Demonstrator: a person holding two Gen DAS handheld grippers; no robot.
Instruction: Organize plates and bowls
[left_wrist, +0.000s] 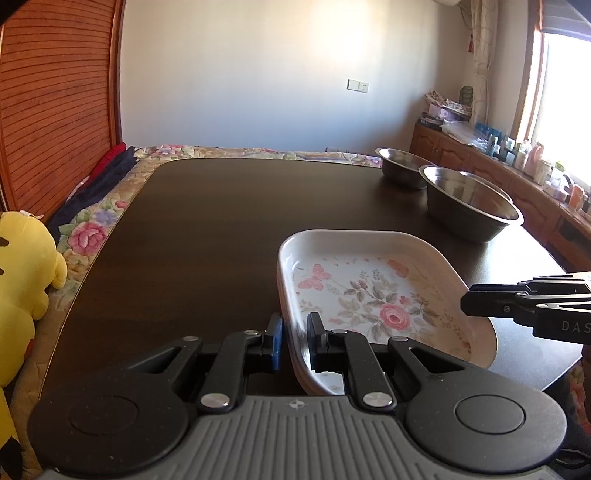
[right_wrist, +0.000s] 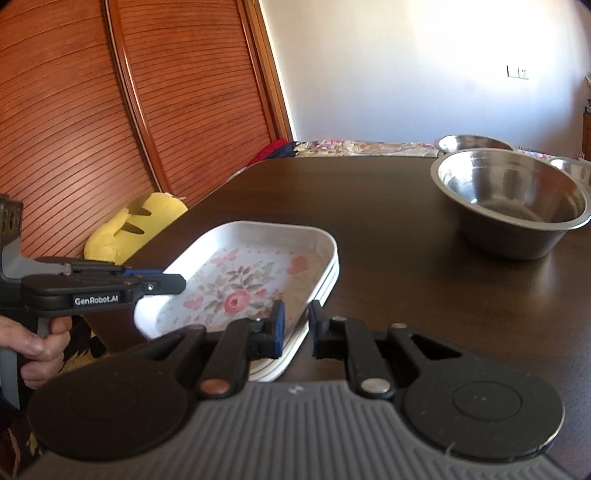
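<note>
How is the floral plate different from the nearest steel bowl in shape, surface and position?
The floral plate is shallow and roughly rectangular with rounded corners; the steel bowl is deep and round. The plate is white with a printed rose and butterflies; the bowl is plain shiny metal. The plate lies on other plates, with the left gripper and right gripper straddling its rim; the bowl stands alone, untouched. Both are upright, empty and on the dark table.

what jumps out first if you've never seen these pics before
The floral plates, a stack near the front edge of the dark table, catch the eye first, with the left claw straddling the near rim on one side and the right claw straddling it on the other. Behind them to the right stand shiny steel bowls, and a yellow plush toy lies off the table's left edge.
</note>
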